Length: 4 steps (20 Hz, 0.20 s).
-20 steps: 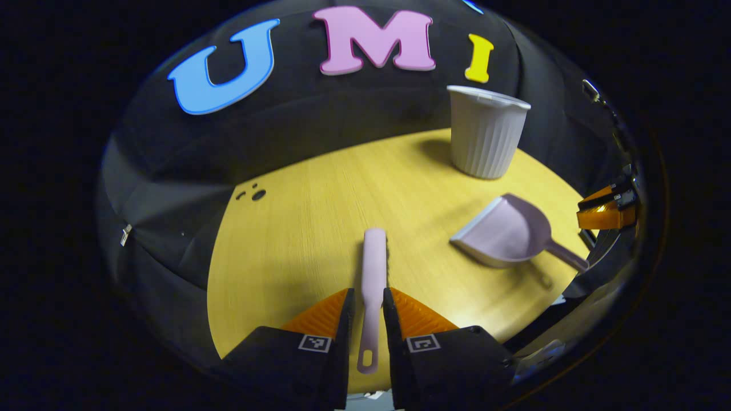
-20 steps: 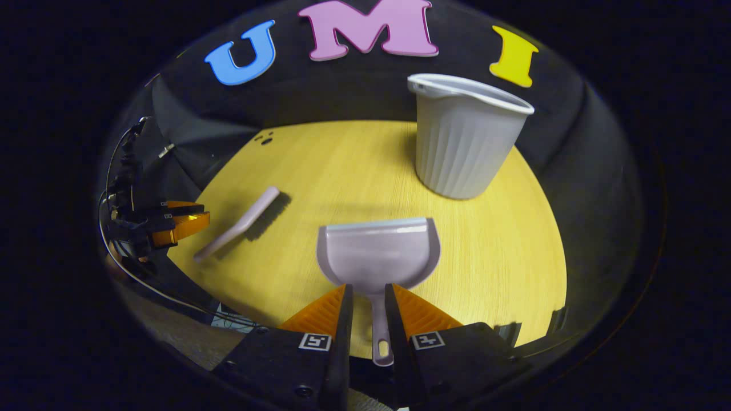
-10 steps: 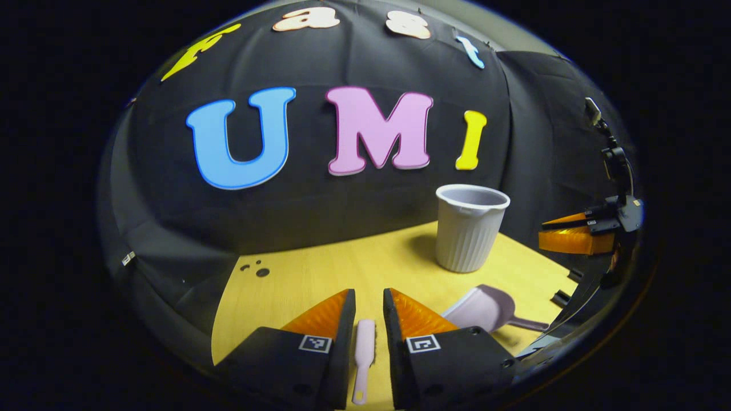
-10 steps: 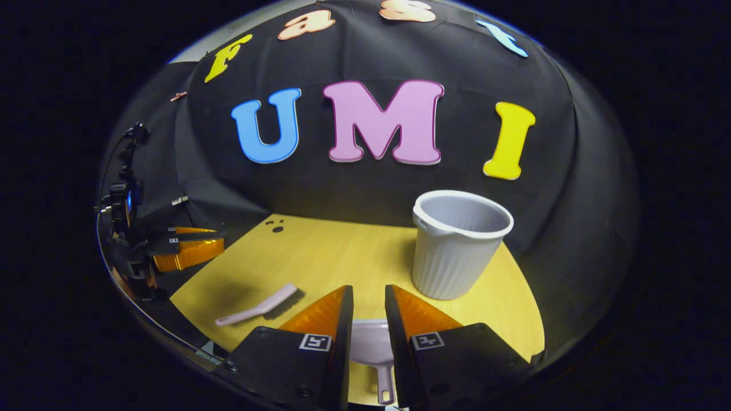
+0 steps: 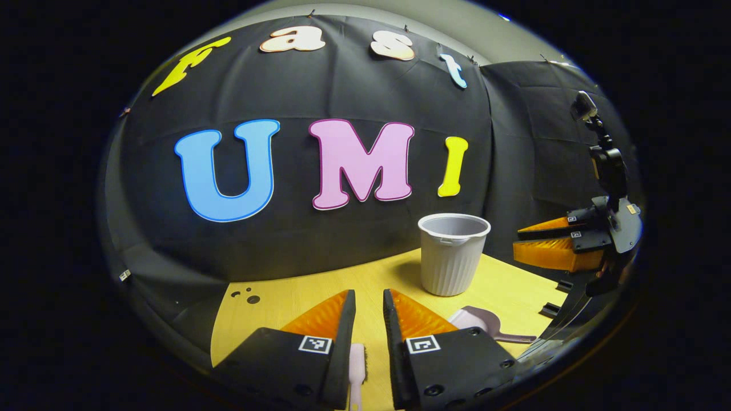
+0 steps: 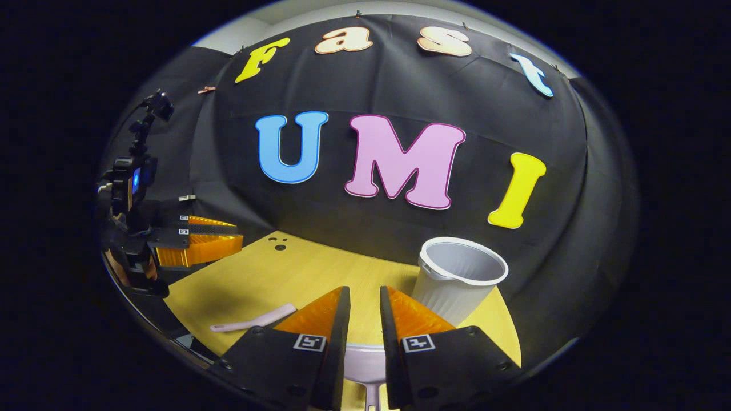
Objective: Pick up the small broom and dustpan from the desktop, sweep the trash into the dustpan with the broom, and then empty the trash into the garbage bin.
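Broom (image 5: 357, 365) and dustpan (image 6: 364, 365) both lie flat on the yellow counter (image 5: 297, 297), each under its own tool. In the left gripper view, the left tool (image 5: 368, 308) hangs above the counter with its fingers a narrow gap apart and nothing between them; the broom shows through that gap lower down, its bristled head nearest and its handle running off the bottom edge. In the right gripper view, the right tool (image 6: 364, 305) is held the same way, fingers slightly apart and free of any load, with the pale scoop of the dustpan and the start of its handle visible below between the finger bases.

Further out in the left gripper view, the dustpan (image 5: 485, 325) rests to the right of the fingers, its handle pointing right, and the grey ribbed garbage bin (image 5: 453, 254) stands upright behind it near the back of the counter. The right tool (image 5: 557, 245) hovers at the far right edge, raised above the counter.

In the right gripper view, the broom (image 6: 254, 321) lies to the left of the fingers, and the garbage bin (image 6: 460, 279) stands just right of them. A few small dark specks of trash (image 6: 278, 244) sit near the back left edge of the counter (image 6: 257, 279). The left tool (image 6: 197, 242) hovers at the left, clear of the surface.
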{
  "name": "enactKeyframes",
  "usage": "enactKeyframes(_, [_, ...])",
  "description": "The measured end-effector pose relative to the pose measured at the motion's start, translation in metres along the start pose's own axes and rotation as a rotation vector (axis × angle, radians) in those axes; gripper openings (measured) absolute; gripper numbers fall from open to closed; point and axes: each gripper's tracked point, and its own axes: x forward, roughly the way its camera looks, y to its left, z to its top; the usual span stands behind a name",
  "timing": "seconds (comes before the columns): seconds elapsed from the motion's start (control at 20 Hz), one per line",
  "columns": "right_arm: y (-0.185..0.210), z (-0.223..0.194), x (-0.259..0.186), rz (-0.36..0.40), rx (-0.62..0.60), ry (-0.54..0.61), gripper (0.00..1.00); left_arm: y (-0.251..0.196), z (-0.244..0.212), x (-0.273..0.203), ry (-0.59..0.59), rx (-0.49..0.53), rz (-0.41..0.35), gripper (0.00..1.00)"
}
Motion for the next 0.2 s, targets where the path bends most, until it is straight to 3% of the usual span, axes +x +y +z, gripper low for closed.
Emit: enactKeyframes(0.2, [0.0077, 0.0023, 0.0021, 0.013, 0.015, 0.013, 0.31, 0.0009, -0.0104, 0.0019, 0.04, -0.013, -0.011, 0.33])
